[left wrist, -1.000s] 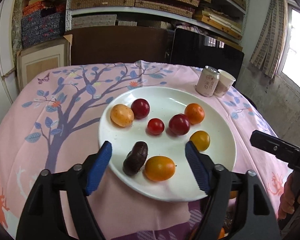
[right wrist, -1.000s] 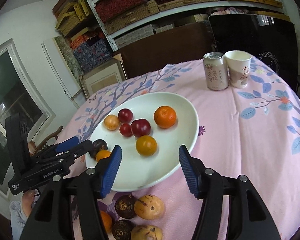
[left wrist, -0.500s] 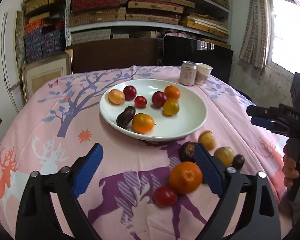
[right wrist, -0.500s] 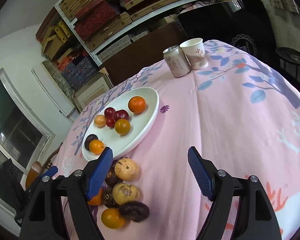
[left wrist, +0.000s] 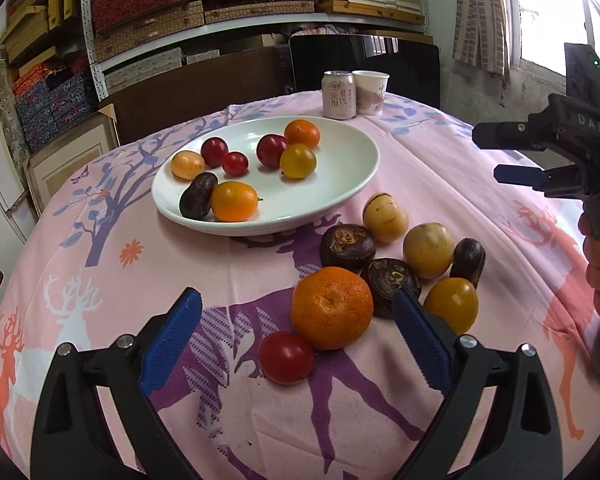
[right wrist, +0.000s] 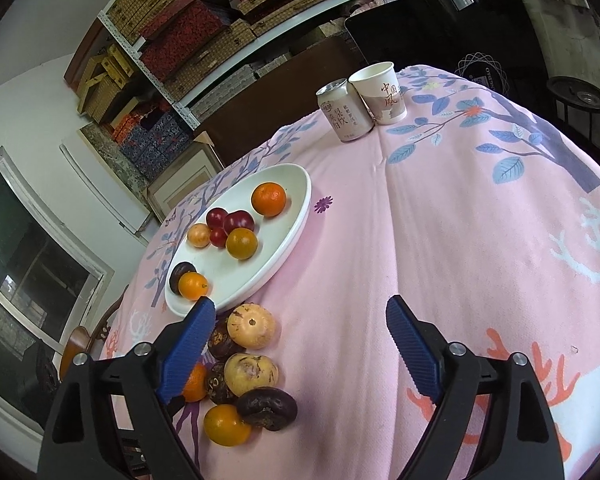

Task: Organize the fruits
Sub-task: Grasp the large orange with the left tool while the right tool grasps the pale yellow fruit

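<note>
On the pink-clothed worktop (left wrist: 100, 264), from my left wrist camera, I see the white plate (left wrist: 352, 168) carrying eight fruits: an orange (left wrist: 302, 133), two dark red plums, a small red tomato (left wrist: 235, 163), a yellow fruit (left wrist: 298, 161), a pale orange one, a dark wrinkled passion fruit (left wrist: 198, 201) and an orange-yellow fruit (left wrist: 233, 201) touching it. Beside the plate's near edge lies a loose cluster: a big orange (left wrist: 332, 307), a red tomato (left wrist: 286, 357), two dark round fruits, two pale yellow ones, a dark oval one and a yellow one. My left hand-held gripper (left wrist: 296, 340) is spread wide and holds nothing, with the big orange and red tomato between its blue pads. A drink can (left wrist: 339, 95) and paper cup (left wrist: 372, 92) stand touching at the far edge. Compared with a second ago, this camera has pulled back from over the plate, so the loose cluster now shows.

Through my right wrist camera, the plate (right wrist: 296, 216) sits to the left with the same eight fruits, the loose cluster just beside its near rim. My right hand-held gripper (right wrist: 300, 348) is wide and empty over bare cloth. It too has backed away from the plate since a second ago.
</note>
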